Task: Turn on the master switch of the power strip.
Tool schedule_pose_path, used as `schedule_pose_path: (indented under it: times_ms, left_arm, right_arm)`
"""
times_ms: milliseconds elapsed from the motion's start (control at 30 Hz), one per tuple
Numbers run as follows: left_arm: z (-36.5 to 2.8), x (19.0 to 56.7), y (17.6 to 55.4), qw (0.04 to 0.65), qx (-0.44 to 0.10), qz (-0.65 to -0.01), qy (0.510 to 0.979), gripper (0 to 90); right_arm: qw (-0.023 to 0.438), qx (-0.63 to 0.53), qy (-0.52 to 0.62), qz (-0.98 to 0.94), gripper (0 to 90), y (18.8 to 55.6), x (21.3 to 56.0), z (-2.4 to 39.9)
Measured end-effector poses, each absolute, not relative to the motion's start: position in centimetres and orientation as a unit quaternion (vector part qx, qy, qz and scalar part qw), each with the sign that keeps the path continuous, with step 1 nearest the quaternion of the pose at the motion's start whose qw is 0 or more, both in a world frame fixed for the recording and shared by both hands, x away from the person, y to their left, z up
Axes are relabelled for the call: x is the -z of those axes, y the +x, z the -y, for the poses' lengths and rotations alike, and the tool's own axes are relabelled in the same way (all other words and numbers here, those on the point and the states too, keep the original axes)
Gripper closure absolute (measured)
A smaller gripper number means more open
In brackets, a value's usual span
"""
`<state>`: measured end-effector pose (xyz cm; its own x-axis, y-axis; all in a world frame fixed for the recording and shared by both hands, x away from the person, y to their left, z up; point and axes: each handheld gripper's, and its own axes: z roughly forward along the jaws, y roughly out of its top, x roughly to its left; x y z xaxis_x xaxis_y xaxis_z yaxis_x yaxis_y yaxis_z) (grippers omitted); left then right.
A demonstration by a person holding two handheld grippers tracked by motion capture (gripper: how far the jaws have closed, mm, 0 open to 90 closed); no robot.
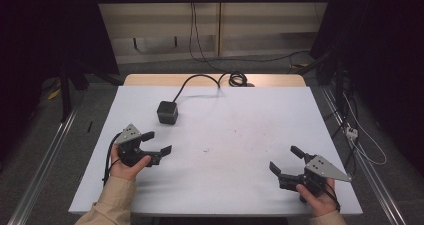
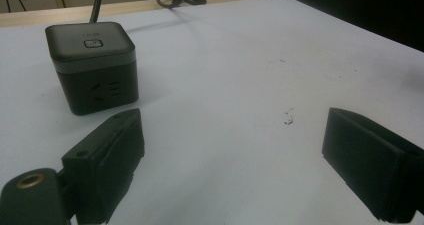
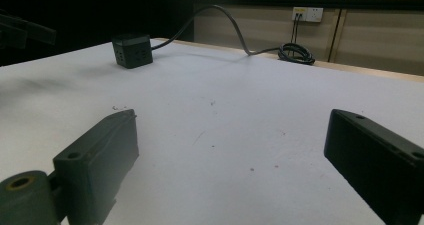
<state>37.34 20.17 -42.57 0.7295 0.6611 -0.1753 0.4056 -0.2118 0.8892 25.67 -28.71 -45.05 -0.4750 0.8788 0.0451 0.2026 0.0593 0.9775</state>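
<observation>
Approach step: left tongs (image 1: pixel 159 142) hovered open near black socket cube (image 1: pixel 167 112), far left on white tabletop (image 1: pixel 240 135); right tongs (image 1: pixel 285 160) open, well apart. Next, likely: close gap, straddle cube.

Dark grey cube power strip (image 1: pixel 167 112) with a lighter grey band below its top, black cable (image 1: pixel 200 80). White table cover (image 1: pixel 240 135), flecked with small dark specks; pale wood table edge (image 1: pixel 150 80) beyond. Black left gripper (image 1: pixel 155 142) and right gripper (image 1: pixel 285 160), each topped by a grey plate. Beige sleeves (image 1: pixel 117 200).
</observation>
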Motion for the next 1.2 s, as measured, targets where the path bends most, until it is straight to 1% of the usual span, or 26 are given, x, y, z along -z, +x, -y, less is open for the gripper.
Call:
schedule_pose_path:
  times_ms: [1033, 1200]
  left_arm:
    - [-22.3, 43.5, 35.4, 0.512, -0.139, -0.350, 0.772, 9.3]
    - [-22.8, 43.7, 35.3, 0.502, -0.150, -0.354, 0.775, 7.7]
  right_arm:
    - [0.309, -0.550, 0.410, -0.658, 6.5, 25.6, 45.0, 28.8]
    - [0.308, -0.550, 0.408, -0.660, 6.5, 25.8, 45.0, 28.7]
